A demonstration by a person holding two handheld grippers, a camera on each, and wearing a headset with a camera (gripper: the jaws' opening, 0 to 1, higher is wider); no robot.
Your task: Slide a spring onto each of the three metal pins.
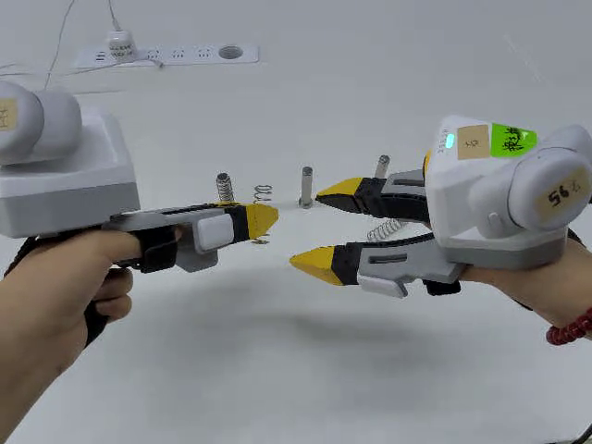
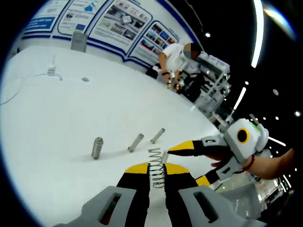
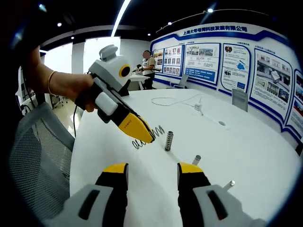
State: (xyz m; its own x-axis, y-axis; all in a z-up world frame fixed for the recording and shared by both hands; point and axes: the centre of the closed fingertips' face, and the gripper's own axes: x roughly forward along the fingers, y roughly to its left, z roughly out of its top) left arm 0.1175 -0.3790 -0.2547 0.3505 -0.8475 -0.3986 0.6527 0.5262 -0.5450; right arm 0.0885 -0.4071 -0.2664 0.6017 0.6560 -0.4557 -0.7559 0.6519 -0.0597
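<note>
Pinching a spring (image 2: 156,163) whose long axis stands upright at frame centre: left hand-held gripper (image 2: 157,170); right hand-held gripper (image 1: 307,228) spread, labelled "56".

right hand-held gripper (image 1: 307,228) white, yellow-tipped; red bracelet (image 1: 572,328).

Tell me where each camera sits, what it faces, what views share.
Head view: on the headset, looking down at the bench; the left hand and right hand show, holding the left gripper and right gripper.
Left gripper view: on the left gripper, looking along its fingers, shut on a spring, toward the pins; the right hand shows.
Right gripper view: on the right gripper, looking along its open fingers at the left gripper; the left hand shows.
Shared: both gripper views show the pin carrying a spring.
</note>
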